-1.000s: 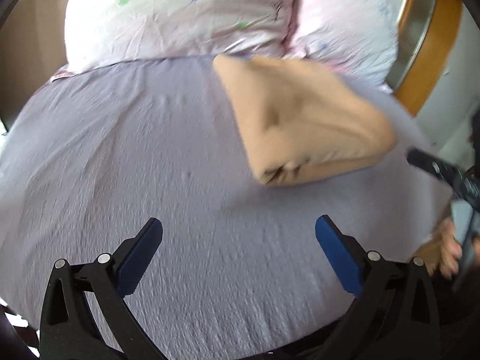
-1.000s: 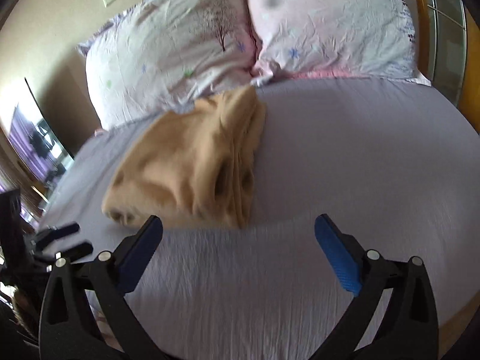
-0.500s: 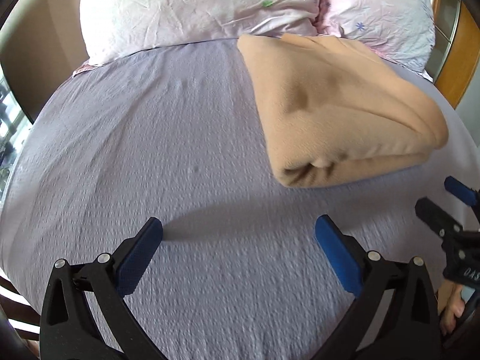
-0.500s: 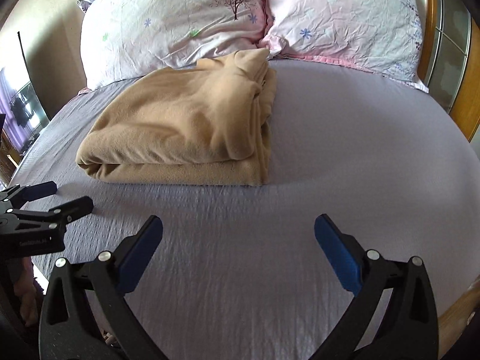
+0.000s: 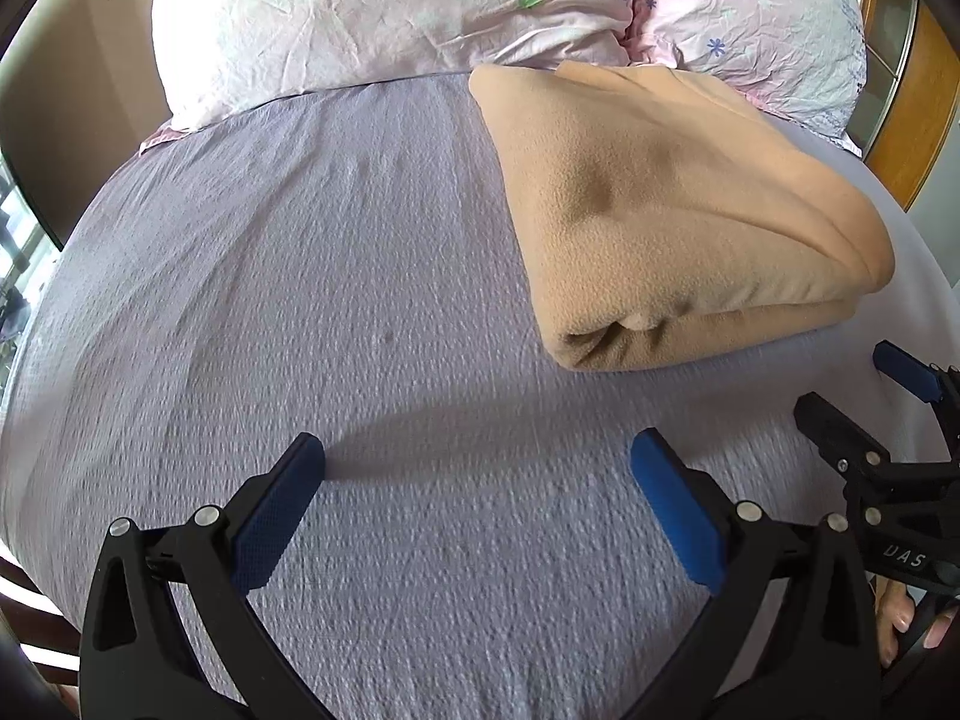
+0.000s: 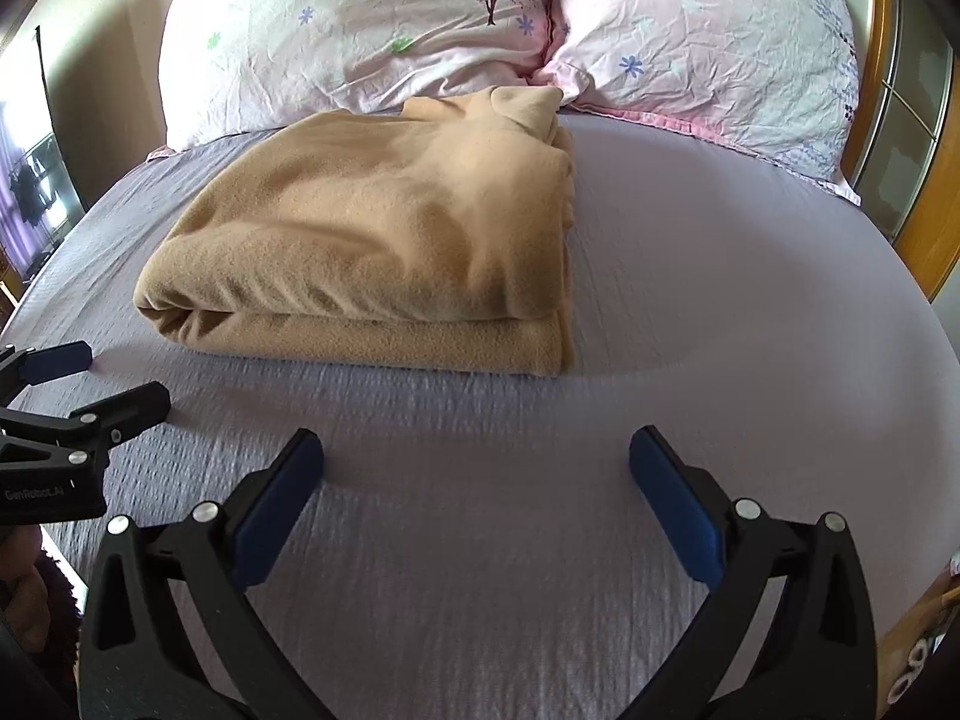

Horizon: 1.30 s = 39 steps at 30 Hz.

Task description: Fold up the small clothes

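Note:
A tan fleece garment lies folded in a thick rectangle on the lilac bed sheet, its far end near the pillows. It also shows in the right wrist view, with its collar at the far end. My left gripper is open and empty, low over the sheet, near and left of the garment. My right gripper is open and empty, in front of the garment's near edge. Each gripper shows at the side of the other's view, the right one and the left one.
Two pale pink floral pillows lean at the head of the bed. A wooden frame with glass stands at the right. A dark wall panel is at the left. The bed's edge lies close under the grippers.
Both views have swung and steadied over the bed; the garment now sits squarer and larger in view. Both grippers stay open and empty.

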Tool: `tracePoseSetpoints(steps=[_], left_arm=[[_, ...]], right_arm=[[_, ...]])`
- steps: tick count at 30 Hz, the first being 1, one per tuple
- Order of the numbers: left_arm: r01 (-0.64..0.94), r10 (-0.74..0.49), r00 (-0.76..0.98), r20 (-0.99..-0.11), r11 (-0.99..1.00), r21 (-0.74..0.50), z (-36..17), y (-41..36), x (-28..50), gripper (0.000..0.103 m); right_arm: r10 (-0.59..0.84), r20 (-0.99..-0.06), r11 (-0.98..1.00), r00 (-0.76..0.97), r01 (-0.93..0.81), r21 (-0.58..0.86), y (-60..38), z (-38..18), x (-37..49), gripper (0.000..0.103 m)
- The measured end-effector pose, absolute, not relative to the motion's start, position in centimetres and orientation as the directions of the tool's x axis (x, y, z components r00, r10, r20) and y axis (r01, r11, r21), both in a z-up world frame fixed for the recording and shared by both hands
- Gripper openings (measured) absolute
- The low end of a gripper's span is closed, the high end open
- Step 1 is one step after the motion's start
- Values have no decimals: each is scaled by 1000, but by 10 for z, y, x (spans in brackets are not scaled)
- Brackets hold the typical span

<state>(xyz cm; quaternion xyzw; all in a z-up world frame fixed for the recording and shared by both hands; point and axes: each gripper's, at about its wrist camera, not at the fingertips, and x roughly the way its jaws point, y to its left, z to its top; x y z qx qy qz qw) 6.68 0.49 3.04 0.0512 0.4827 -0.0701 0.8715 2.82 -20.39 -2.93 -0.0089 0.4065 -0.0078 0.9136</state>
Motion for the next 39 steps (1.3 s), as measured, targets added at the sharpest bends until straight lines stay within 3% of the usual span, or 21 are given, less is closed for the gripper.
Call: tracePoseSetpoints(steps=[39], left_arm=[[163, -64, 505, -861, 986, 23, 31, 8, 70, 102]], right_arm=[[-33, -736, 999, 677, 25, -21, -202, -29, 27, 101]])
